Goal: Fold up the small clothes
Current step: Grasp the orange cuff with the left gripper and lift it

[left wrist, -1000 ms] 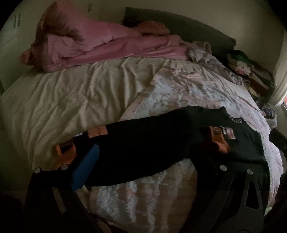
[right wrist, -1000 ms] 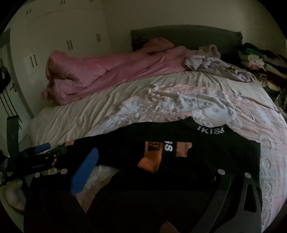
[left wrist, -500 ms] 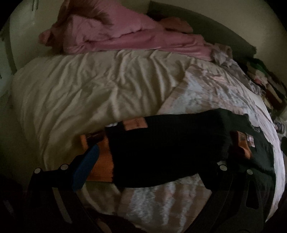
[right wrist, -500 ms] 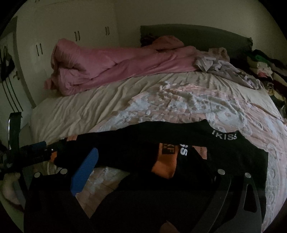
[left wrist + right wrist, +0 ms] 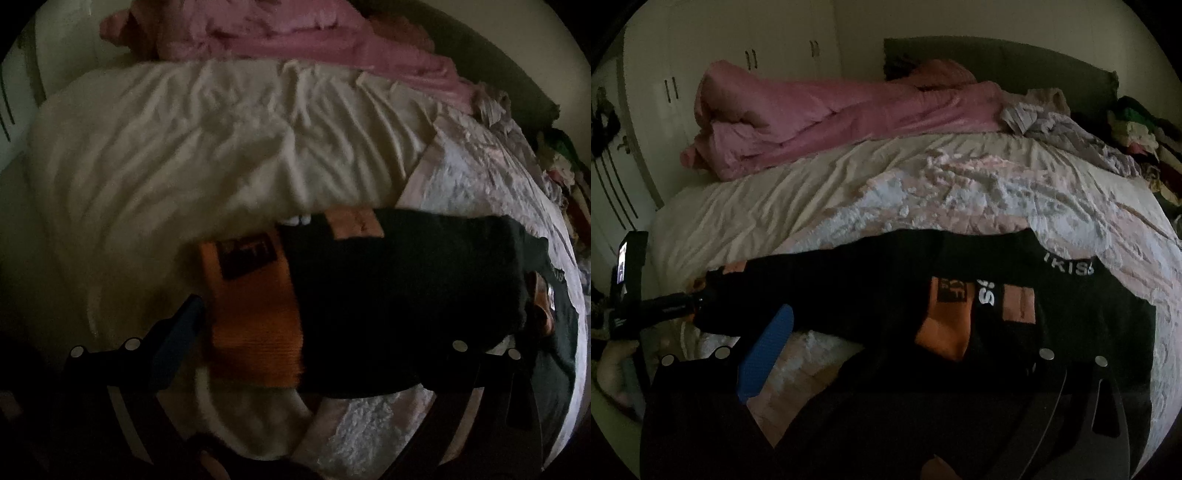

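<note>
Black cloth with orange cuffs is what you are working on: a small black top lies across the near part of the bed, on the pale fluffy blanket. In your left view, one sleeve stretches sideways, and its orange cuff sits right in front of your left gripper. The blue finger pad is just beside the cuff, and the other finger is far over on the right, so this gripper is wide apart with the sleeve lying between the fingers. It does not look like it is pinching anything. I think you hold it there so you can take the cuff and bring the sleeve over the body of the top. In your right view, the other sleeve is already laid across the chest, with its orange cuff near the white letters at the neck. Your right gripper is also spread wide, low over the near part of the top. The cloth is dark there, so it is hard to tell if a finger touches it, but it is not squeezing shut on anything. A pink duvet is bunched up at the far end of the bed, well apart from the top, so you have room to fold. The room is dim, so go slowly.
</note>
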